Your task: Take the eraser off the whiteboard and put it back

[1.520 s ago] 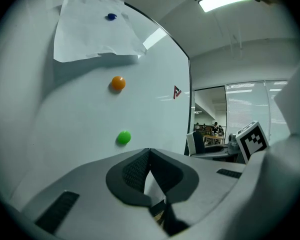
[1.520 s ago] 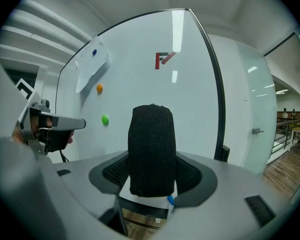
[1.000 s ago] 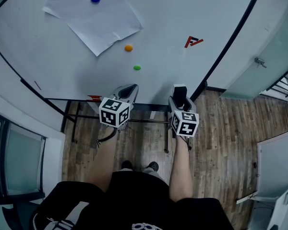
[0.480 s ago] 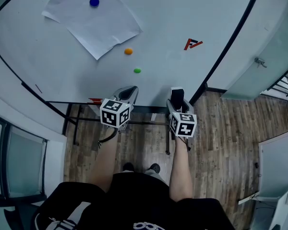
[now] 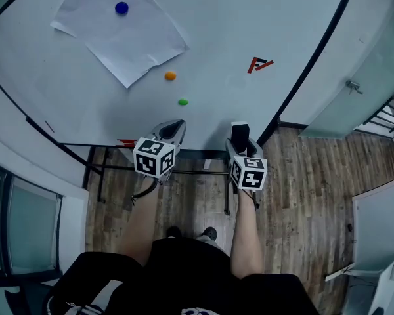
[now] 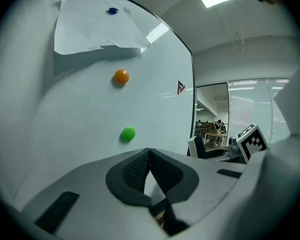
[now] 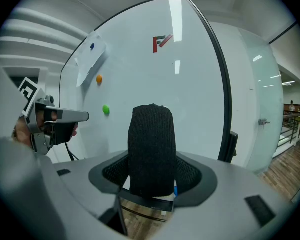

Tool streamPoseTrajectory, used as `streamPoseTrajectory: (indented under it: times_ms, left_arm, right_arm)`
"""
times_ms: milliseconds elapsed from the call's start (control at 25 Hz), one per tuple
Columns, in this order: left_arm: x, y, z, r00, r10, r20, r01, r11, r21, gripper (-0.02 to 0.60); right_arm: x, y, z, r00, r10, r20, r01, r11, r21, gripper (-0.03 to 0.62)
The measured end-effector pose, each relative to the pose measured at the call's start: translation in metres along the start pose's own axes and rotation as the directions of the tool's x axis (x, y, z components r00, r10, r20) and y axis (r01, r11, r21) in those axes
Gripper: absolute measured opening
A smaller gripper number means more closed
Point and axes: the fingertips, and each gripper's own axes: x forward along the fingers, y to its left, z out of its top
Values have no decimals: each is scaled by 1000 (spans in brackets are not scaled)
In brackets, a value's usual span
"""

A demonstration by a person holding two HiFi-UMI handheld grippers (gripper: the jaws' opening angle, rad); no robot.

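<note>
The black felt-covered block eraser point(image 7: 151, 149) is off the board, gripped by the right gripper point(image 7: 151, 170). The jaws clamp only its lower end, so most of it stands proud above them. It is held near the lower right part of the white whiteboard point(image 7: 190, 99), and no view shows contact between them.

That low grip is the main risk. If the eraser's top meets the board first, the push could lever it out of the jaws and drop it to the wooden plank floor point(image 5: 302, 176). It could also fall if it is let go before it sits flat, since nothing shows how well it holds to the surface.

The board's black frame edge point(image 5: 315, 58) is close on the right, so a placement too far over would land half off.

The left gripper point(image 6: 149, 156) is clenched on nothing. It sits just below the small green round magnet point(image 6: 127, 133) and could nudge it if raised carelessly.
</note>
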Motion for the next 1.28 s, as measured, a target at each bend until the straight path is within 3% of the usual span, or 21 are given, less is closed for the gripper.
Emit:
streamPoseTrajectory:
  times_ms: [840,1280]
  left_arm:
    - [10,-2,6,1000,6,8,-6,1000,1,21]
    - [-42,46,1,991,132,37,-130,990,-49,21]
  right_arm:
    - [5,-11,9,1000,3,11,-3,1000,-2,266]
    - [23,69,36,991,131,23,-128,987,-94,267]
